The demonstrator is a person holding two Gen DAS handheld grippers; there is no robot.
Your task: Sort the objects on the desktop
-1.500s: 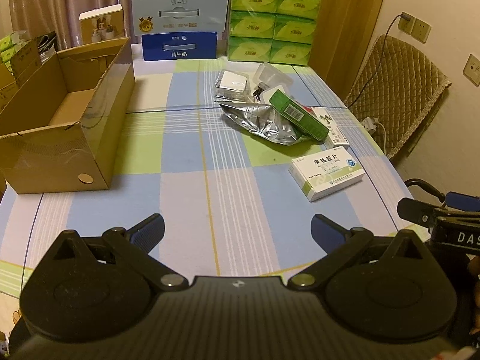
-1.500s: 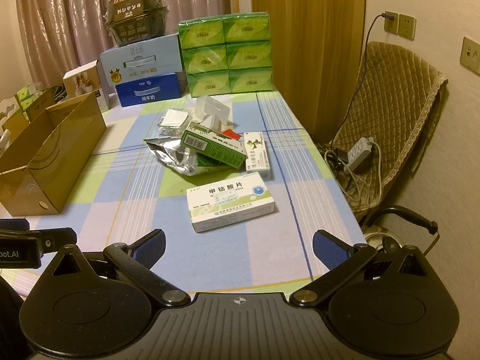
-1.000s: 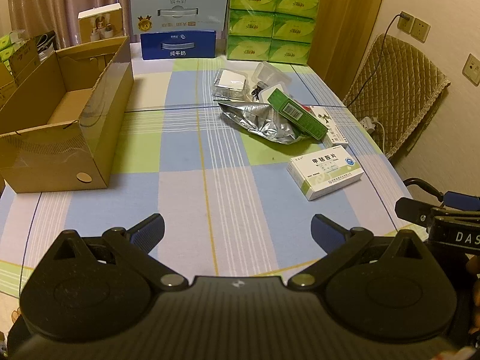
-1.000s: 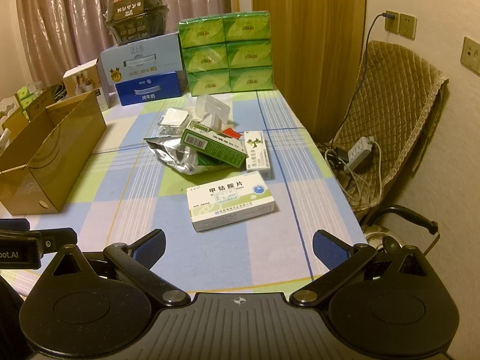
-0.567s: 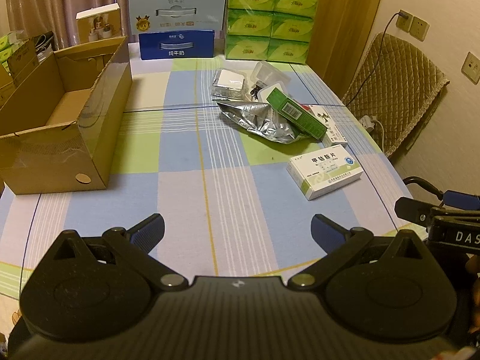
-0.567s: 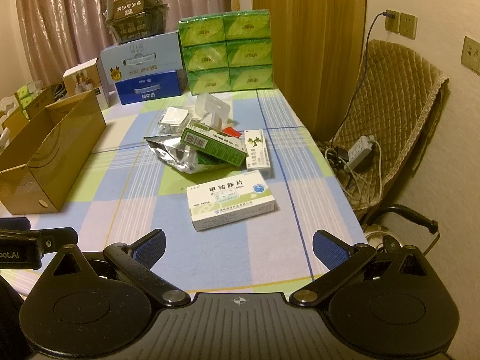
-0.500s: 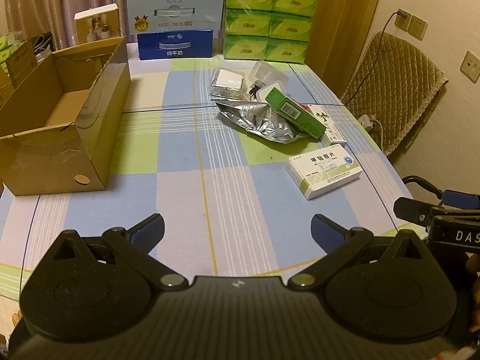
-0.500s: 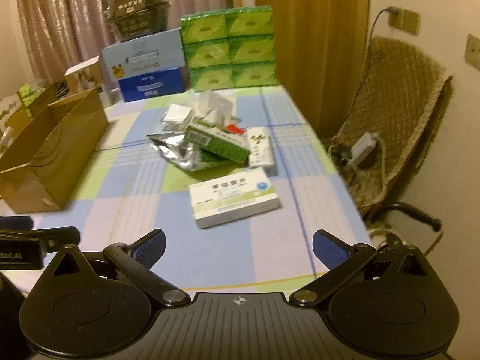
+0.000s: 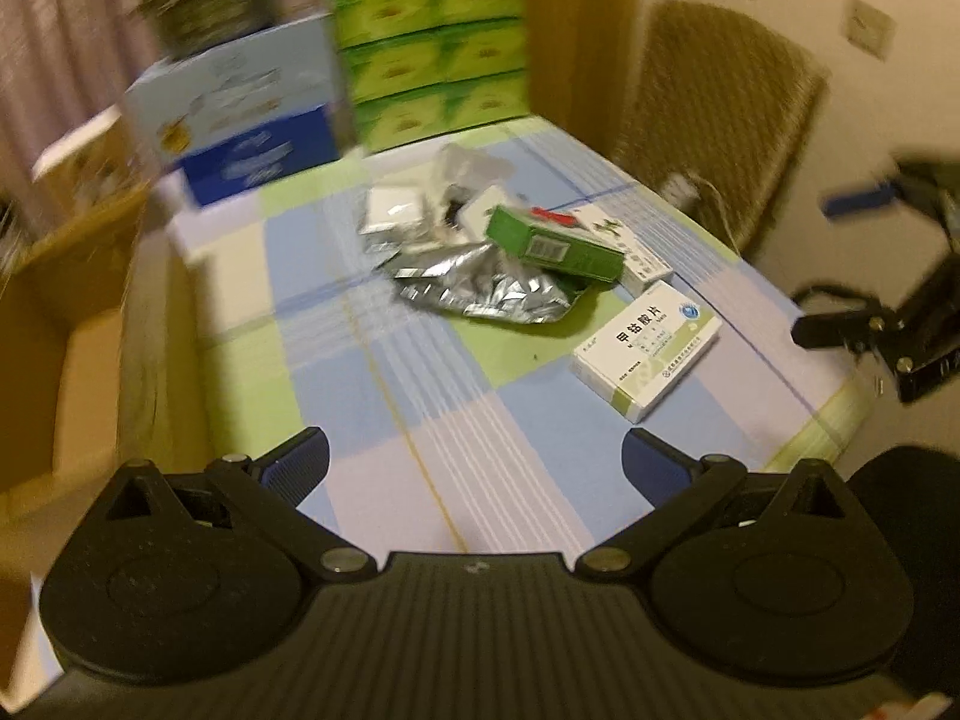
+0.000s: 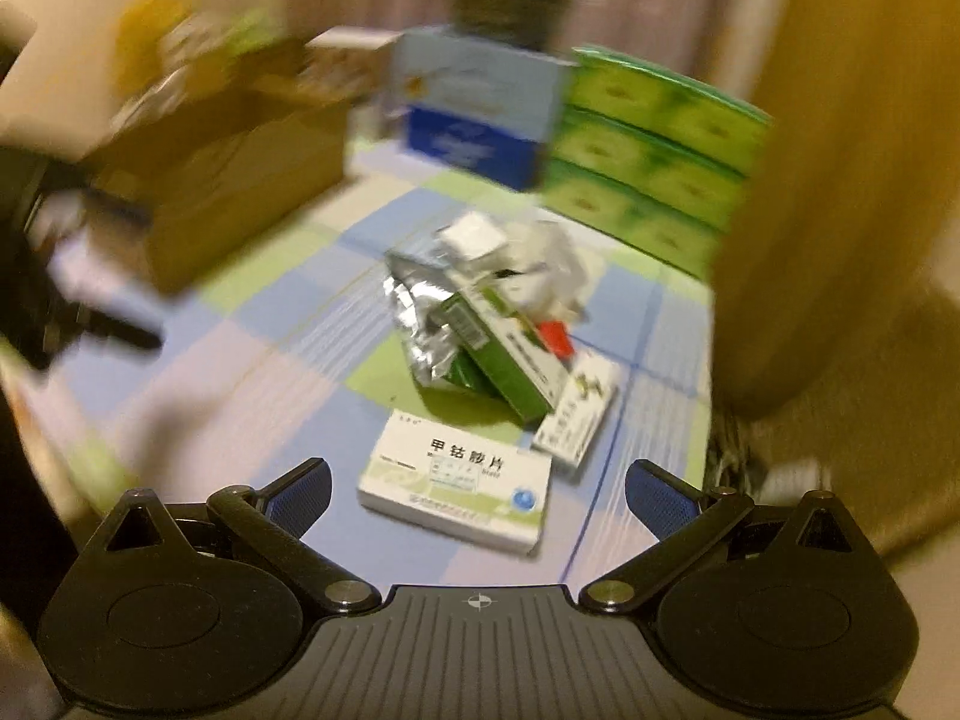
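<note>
A white medicine box (image 9: pixel 648 343) (image 10: pixel 459 486) lies flat on the checked tablecloth, nearest to both grippers. Behind it sits a heap: a green carton (image 9: pixel 555 243) (image 10: pixel 501 357) on a crumpled silver foil bag (image 9: pixel 483 288) (image 10: pixel 414 312), a narrow white box (image 10: pixel 576 411), a red item (image 10: pixel 555 339) and clear wrappers (image 9: pixel 462 186). My right gripper (image 10: pixel 477 489) is open, low over the table, with the white medicine box just ahead between its fingers, untouched. My left gripper (image 9: pixel 474 459) is open above bare cloth, left of the heap. Both views are motion-blurred.
An open cardboard box (image 9: pixel 66 324) (image 10: pixel 240 180) stands at the table's left. Stacked green tissue packs (image 9: pixel 432 54) (image 10: pixel 654 150) and a blue-and-white carton (image 9: pixel 240 120) line the far edge. A padded chair (image 9: pixel 720 114) stands beyond the right edge. The right gripper's body (image 9: pixel 900 312) shows at right.
Both grippers have swung quickly forward over the table. The right one has dropped toward the white medicine box and turned left; the left one has turned right toward the heap.
</note>
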